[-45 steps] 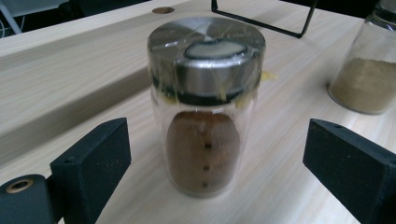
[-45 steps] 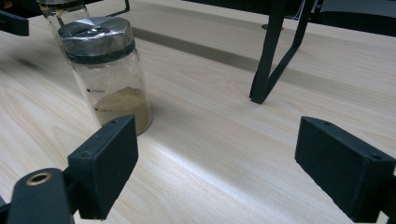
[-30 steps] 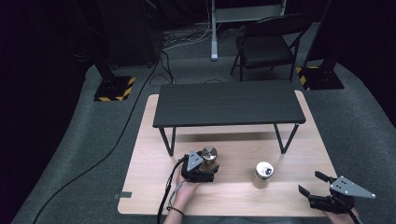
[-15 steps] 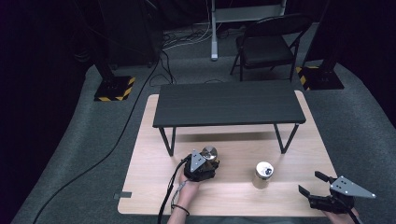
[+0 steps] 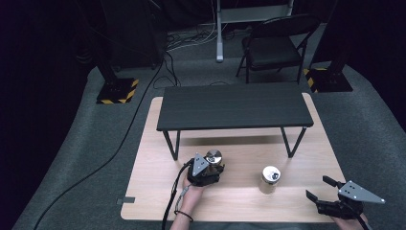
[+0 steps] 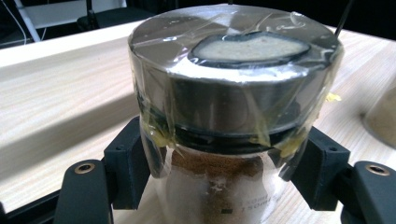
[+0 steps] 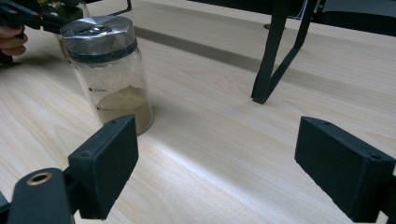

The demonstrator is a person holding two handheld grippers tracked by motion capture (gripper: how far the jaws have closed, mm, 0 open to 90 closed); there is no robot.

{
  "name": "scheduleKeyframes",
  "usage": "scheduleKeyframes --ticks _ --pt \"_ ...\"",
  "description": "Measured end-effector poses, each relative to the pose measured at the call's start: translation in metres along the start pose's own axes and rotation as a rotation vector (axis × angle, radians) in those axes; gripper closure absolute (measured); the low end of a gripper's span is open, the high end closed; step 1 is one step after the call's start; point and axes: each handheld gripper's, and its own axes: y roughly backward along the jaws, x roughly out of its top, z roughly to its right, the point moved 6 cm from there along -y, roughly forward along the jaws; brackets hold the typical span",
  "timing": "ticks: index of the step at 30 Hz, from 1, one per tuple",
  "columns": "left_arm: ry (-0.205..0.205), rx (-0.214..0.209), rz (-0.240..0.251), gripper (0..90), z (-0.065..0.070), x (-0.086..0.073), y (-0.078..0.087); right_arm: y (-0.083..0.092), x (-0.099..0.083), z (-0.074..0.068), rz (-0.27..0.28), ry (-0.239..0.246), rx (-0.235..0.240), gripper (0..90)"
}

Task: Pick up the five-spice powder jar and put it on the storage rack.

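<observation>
My left gripper [image 5: 207, 168] had just closed its jaws on a steel-lidded jar [image 6: 224, 116], near-left on the wooden board [image 5: 239, 201]. My right gripper [image 5: 324, 188] waited wide open and empty, a second jar [image 7: 109, 74] standing between them.

A second glass jar [image 5: 270, 179] with powder stands upright on the wooden surface [image 5: 239, 201] between the two hand-held grippers. Beyond them stand a black bench [image 5: 233, 106] and a folding chair [image 5: 277, 45].
</observation>
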Motion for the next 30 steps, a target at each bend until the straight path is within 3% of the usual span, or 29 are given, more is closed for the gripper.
scheduleKeyframes --ticks 14,30 --pt "-0.057 0.002 0.03 30.3 0.0 0.027 0.022 0.0 0.0 0.0 -0.002 0.0 0.002 12.1" --pt "-0.056 -0.012 0.055 30.3 -0.003 0.061 0.031 0.0 0.0 0.0 0.0 -0.002 0.001 12.1"
